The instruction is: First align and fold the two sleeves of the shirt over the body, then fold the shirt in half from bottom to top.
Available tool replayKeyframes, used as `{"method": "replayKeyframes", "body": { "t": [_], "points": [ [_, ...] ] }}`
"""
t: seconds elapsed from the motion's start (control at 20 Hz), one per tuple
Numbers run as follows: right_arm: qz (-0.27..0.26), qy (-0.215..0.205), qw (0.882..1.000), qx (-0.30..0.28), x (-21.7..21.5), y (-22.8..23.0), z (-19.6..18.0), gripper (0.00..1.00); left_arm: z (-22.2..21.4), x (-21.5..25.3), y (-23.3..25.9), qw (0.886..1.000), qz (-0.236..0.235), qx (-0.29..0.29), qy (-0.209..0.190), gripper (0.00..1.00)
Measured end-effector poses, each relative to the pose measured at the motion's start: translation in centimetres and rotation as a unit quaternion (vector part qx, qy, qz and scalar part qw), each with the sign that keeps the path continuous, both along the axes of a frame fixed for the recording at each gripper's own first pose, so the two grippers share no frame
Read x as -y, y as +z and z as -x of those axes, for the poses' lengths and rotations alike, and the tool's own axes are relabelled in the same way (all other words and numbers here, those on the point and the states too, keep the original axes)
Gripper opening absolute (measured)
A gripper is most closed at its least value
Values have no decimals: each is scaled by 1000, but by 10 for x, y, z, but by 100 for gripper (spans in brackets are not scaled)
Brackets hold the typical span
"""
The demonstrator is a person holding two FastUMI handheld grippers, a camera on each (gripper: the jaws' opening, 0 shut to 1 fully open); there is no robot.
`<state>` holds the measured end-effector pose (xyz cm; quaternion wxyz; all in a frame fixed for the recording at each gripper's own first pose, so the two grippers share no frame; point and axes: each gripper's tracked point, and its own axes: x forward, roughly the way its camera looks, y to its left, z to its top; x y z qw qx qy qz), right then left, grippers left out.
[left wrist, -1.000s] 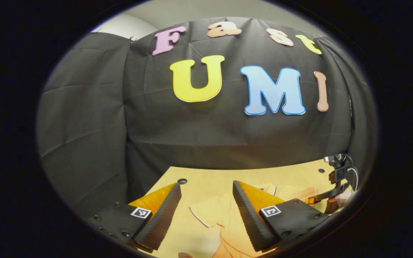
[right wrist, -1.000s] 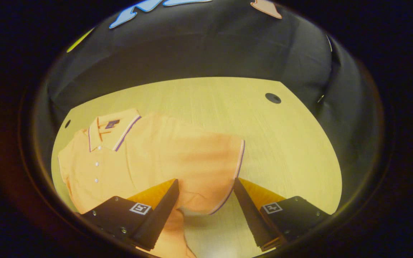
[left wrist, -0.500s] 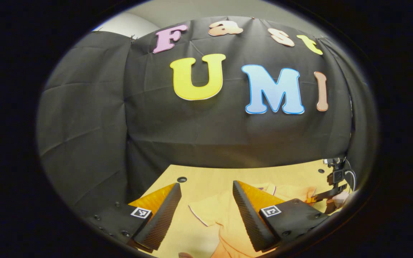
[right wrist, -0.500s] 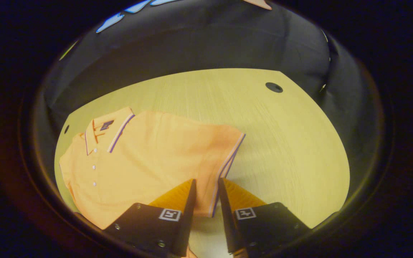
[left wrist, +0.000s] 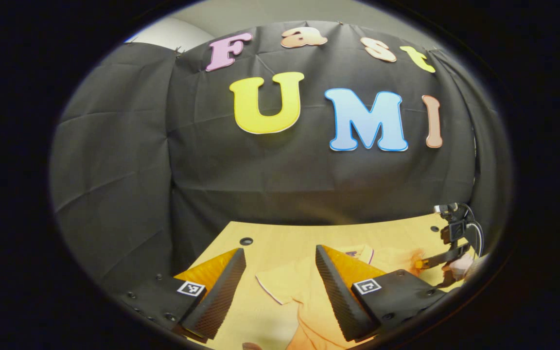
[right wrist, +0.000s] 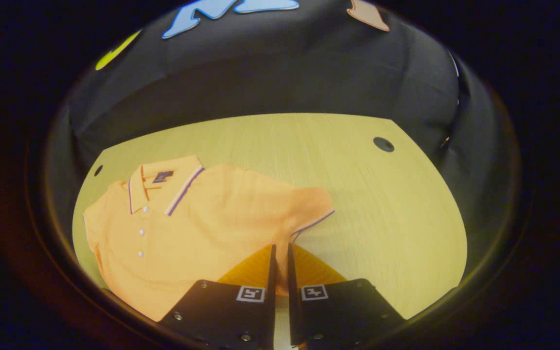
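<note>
Right gripper (right wrist: 280, 250) pinches the sleeve (right wrist: 309, 214); left gripper (left wrist: 280, 257) hangs wide open, holding nothing.

The shirt (right wrist: 197, 218) lies face up on the table (right wrist: 382, 204), collar (right wrist: 163, 182) toward the far edge. The right fingers are nearly closed on the sleeve's striped hem, bunching it. The left one hovers over the other sleeve (left wrist: 280, 284).

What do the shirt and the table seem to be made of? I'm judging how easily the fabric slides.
The shirt looks like soft matte knit cotton, probably pique: it drapes and creases where the right gripper pinches its sleeve. The table looks like pale wood-grain laminate, smooth with faint straight streaks.
</note>
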<state>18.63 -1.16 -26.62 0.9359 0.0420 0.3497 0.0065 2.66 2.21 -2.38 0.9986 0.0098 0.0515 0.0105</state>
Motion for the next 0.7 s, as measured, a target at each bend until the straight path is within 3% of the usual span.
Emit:
{"method": "replayKeyframes", "body": {
  "t": [0.35, 0.5, 0.55, 0.6, 0.7],
  "points": [
    [61, 147, 987, 32, -83, 13, 4, 12, -1, -3, -2, 1000, 3, -2, 6, 94],
    [75, 174, 982, 13, -102, -1, 13, 12, -2, -2, -5, 1000, 5, -5, 9, 95],
    [75, 178, 981, 8, -106, -5, 15, 14, -3, -3, -5, 1000, 5, -8, 11, 95],
    [73, 182, 981, 4, -110, -6, 16, 24, -4, -4, -5, 1000, 6, -10, 12, 95],
    [76, 184, 980, 5, -111, -6, 16, 34, -5, -2, -6, 1000, 9, -13, 12, 95]
  ]
}}
